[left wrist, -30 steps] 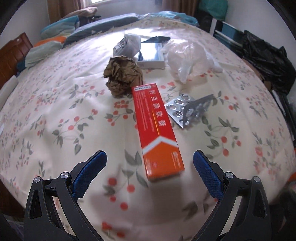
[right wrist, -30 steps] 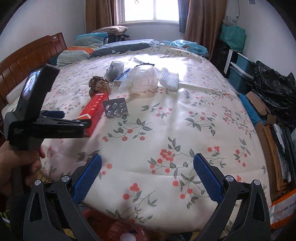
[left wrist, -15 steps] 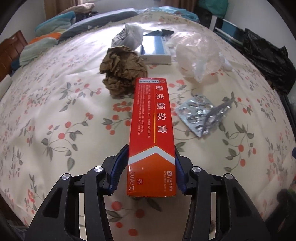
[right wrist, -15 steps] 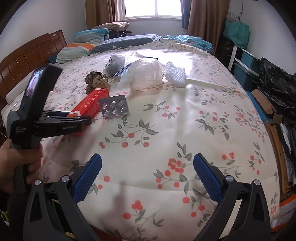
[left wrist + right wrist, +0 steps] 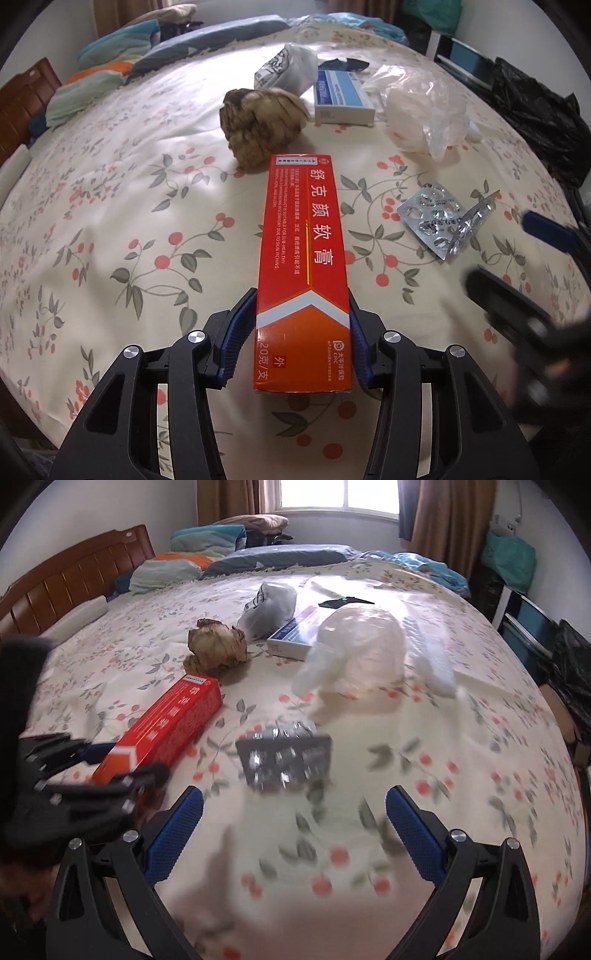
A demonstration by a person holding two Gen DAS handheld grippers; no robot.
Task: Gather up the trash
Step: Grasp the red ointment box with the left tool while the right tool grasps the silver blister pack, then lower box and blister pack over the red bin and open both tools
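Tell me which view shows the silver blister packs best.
The left wrist view: the blister packs lie sharp on the bedspread, right of the red box, with individual pill pockets visible. In the right wrist view they sit central ahead of the open right gripper, but motion blur smears them.

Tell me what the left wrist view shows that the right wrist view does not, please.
Only the left wrist view shows the left hand-held gripper with both blue pads closed on the sides of the red box, and the printed text on the box top.

Only the right wrist view shows the window, the wooden headboard, and the right hand-held gripper with its jaws open and nothing between them.

Both show the crumpled brown paper, the silver blister pack, the blue and white box and the clear plastic bag.
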